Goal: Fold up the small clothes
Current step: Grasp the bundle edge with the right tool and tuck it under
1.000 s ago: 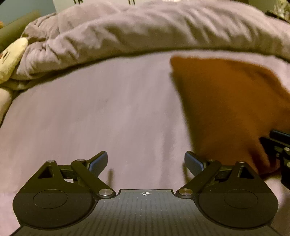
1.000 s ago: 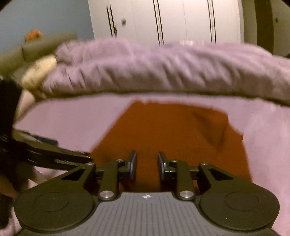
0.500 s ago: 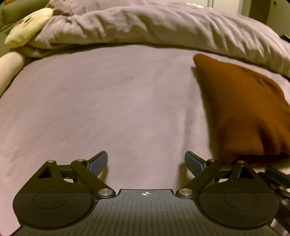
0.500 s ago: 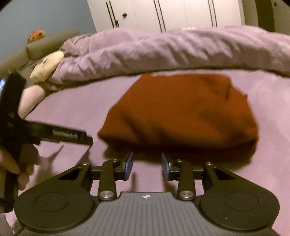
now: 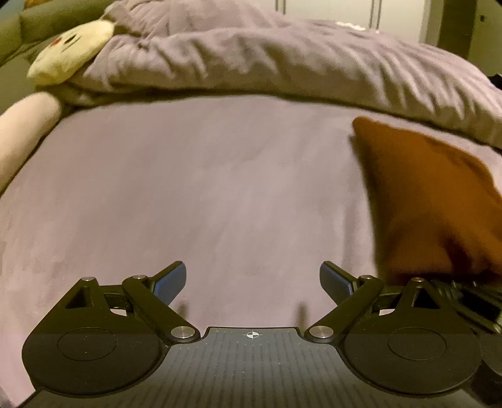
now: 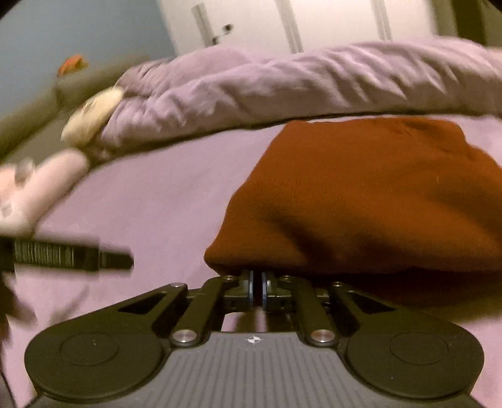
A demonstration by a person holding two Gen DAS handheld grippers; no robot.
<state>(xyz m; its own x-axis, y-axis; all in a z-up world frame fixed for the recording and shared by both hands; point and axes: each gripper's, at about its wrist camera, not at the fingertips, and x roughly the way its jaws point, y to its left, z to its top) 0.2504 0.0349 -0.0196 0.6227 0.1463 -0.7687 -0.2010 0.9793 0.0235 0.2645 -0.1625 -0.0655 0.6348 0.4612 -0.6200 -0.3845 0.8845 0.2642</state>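
A rust-brown knitted garment [image 6: 370,201] lies folded on the purple bed sheet [image 6: 163,204]. It also shows at the right of the left wrist view [image 5: 429,201]. My right gripper [image 6: 257,290] has its jaws nearly together at the garment's near left edge; the fingertips are tucked under the fabric, and whether they pinch it is hidden. My left gripper [image 5: 252,282] is wide open and empty over bare sheet [image 5: 204,194], left of the garment. The left gripper's body shows blurred at the left of the right wrist view [image 6: 72,259].
A bunched purple duvet [image 5: 282,59] runs across the back of the bed. A cream plush toy [image 5: 70,51] and a pale pink plush limb [image 5: 22,131] lie at the far left. White wardrobe doors [image 6: 313,22] stand behind the bed.
My right gripper has moved forward to the garment's near edge and its jaws have closed from part open to nearly together. My left gripper stays open and has shifted slightly.
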